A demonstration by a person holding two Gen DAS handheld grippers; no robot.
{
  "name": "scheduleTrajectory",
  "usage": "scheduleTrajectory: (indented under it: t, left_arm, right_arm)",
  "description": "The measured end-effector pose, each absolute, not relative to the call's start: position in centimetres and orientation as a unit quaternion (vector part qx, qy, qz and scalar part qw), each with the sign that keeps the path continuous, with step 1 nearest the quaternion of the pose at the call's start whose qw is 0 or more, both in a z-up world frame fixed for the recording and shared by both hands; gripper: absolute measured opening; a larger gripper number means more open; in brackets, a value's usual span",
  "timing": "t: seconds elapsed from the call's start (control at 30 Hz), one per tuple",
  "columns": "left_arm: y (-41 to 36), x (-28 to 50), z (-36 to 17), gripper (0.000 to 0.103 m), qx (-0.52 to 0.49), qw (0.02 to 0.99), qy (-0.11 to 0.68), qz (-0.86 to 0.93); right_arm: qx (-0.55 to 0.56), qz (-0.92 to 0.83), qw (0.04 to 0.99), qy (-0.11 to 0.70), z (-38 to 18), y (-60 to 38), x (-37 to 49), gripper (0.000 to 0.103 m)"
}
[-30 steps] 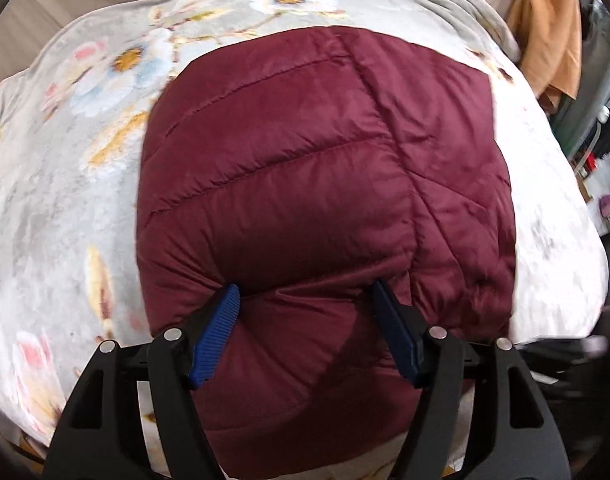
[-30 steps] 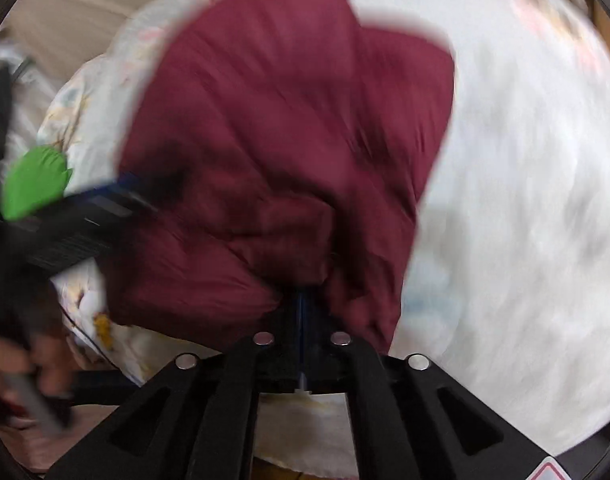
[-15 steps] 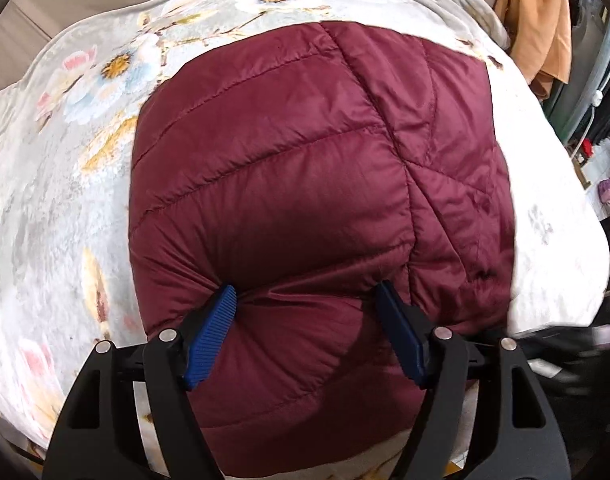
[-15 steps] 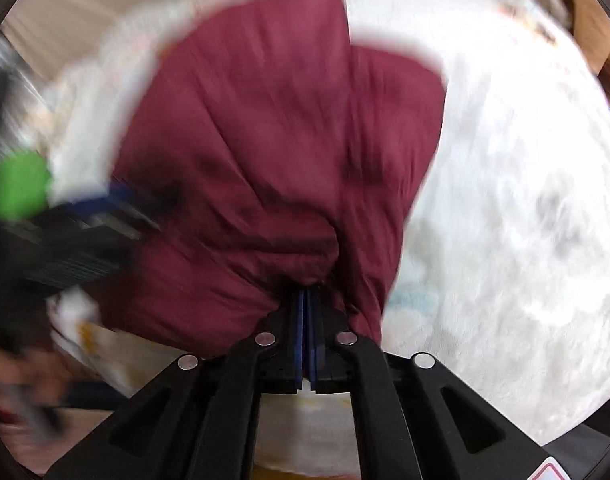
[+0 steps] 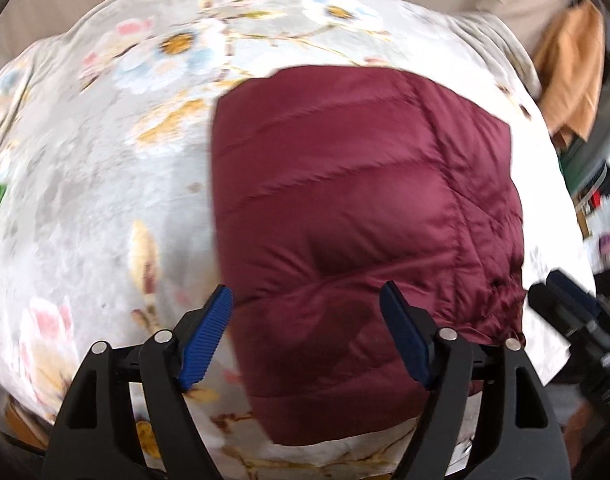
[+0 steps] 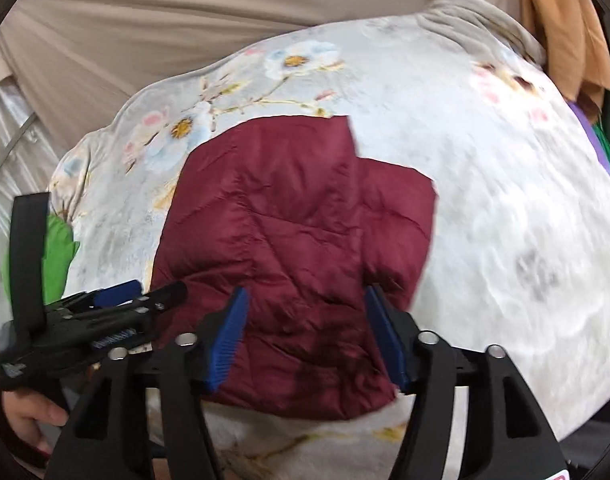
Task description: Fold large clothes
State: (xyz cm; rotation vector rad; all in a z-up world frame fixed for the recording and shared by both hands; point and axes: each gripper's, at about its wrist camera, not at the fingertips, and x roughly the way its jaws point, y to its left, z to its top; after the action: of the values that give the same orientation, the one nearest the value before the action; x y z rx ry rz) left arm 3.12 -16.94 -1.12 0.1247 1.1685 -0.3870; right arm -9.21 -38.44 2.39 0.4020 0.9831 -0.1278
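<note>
A maroon quilted puffer jacket [image 5: 365,208] lies folded into a compact block on a floral blanket [image 5: 105,160]. It also shows in the right wrist view [image 6: 297,240]. My left gripper [image 5: 305,336] is open and empty, hovering over the jacket's near left edge. My right gripper [image 6: 305,332] is open and empty above the jacket's near edge. The left gripper also shows at the left of the right wrist view [image 6: 141,296]. The right gripper shows at the right edge of the left wrist view [image 5: 565,300].
The floral blanket [image 6: 505,200] covers a bed. An orange cloth [image 5: 573,68] hangs at the far right. A green item [image 6: 57,256] lies at the bed's left edge. A beige curtain [image 6: 185,20] hangs behind the bed.
My right gripper was shut on the jacket's near edge and has opened and let go. Both grippers have pulled back and up. The jacket now rests flat on the blanket.
</note>
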Motion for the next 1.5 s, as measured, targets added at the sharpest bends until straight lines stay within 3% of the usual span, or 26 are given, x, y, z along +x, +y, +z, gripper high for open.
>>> scheduleTrajectory:
  t: [0.17,0.33,0.53,0.73,0.77,0.8,0.83,0.87,0.93,1.03,1.33,1.5]
  left_arm:
    - [-13.8,4.4,-2.5,0.08,0.007,0.804,0.572,-0.164]
    - [-13.1,4.5,-5.3,0.086,-0.053,0.769,0.609,-0.19]
    - [-13.9,5.1,-7.6,0.094,-0.084,0.749,0.619,-0.223]
    - [-14.1,6.2,-10.5,0.098,-0.153,0.715,0.632,-0.258]
    - [-13.9,6.2,-10.6,0.097,-0.16,0.711,0.632,-0.265]
    - [-14.0,6.3,-10.4,0.09,-0.162,0.709,0.631,-0.271]
    - [-14.3,6.3,-9.7,0.078,-0.156,0.71,0.625,-0.284]
    - [-14.3,6.2,-9.1,0.071,-0.152,0.712,0.619,-0.294]
    - [-14.6,6.5,-7.1,0.047,-0.143,0.718,0.601,-0.321]
    - [-14.5,7.3,-2.7,0.035,-0.142,0.735,0.559,-0.357]
    - [-11.7,11.1,12.9,0.035,-0.093,0.812,0.376,-0.438]
    - [-9.4,15.8,10.9,0.039,-0.081,0.822,0.379,-0.416]
  right_arm:
    - [0.132,-0.126,0.826,0.532,-3.4,-38.4,-7.9,0.07]
    - [0.25,-0.114,0.79,0.548,-7.1,-40.8,-9.8,0.084]
    - [0.378,-0.054,0.741,0.552,-10.4,-42.5,-9.6,0.087]
    - [0.399,-0.028,0.738,0.543,-11.6,-42.8,-8.2,0.091]
    - [0.399,-0.026,0.738,0.543,-11.6,-42.6,-8.3,0.09]
    - [0.398,-0.022,0.738,0.545,-11.5,-42.5,-7.9,0.08]
    - [0.402,-0.012,0.737,0.544,-11.8,-42.9,-7.6,0.061]
    - [0.414,0.003,0.732,0.541,-11.6,-42.8,-7.3,0.053]
    - [0.425,0.014,0.731,0.533,-10.6,-42.7,-6.4,0.027]
    - [0.392,0.023,0.765,0.51,-6.8,-41.1,-5.1,0.021]
    - [0.303,0.059,0.876,0.369,7.4,-36.3,0.8,0.02]
    - [0.284,0.071,0.881,0.371,7.1,-34.3,8.2,0.023]
